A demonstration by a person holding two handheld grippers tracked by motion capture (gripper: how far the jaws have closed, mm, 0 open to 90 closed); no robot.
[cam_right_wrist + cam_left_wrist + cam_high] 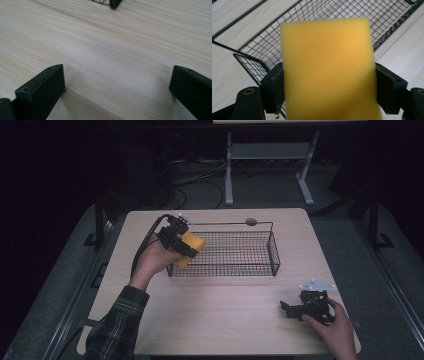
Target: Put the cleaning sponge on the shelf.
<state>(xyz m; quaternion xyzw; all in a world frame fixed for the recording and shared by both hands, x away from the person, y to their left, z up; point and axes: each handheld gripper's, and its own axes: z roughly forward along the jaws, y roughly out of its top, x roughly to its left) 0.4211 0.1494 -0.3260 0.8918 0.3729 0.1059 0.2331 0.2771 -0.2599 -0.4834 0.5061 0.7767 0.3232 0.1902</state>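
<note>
Left of centre in the high view, the left gripper (pixel 181 240) is clenched on a yellow sponge (pixel 189 248), held by the person's left hand (pixel 152 261) at the left end of a black wire basket (pixel 252 268). The sponge sits at the basket's left rim, raised off the table (pixel 225 320); whether it touches the wire cannot be told from here, and its upper left is covered by the gripper body. At lower right, the right gripper (pixel 290 309) rests low on the wood under the right hand (pixel 336 330), well apart from the basket, its jaws pointing toward frame left.

Centre of the left gripper view, the sponge (pixel 327 67) is pinched between the two black jaws, one pressing each side at mid-height. Its lower edge is cut off by the frame bottom. Behind it the basket (pixel 387 22) runs toward the upper right, with much of its floor hidden by the foam.

Low in the right gripper view, the right gripper (pixel 116 82) is released, jaws spread wide with bare table (pixel 112 45) between them. A basket corner (pixel 112 3) is cropped at the top edge.
</note>
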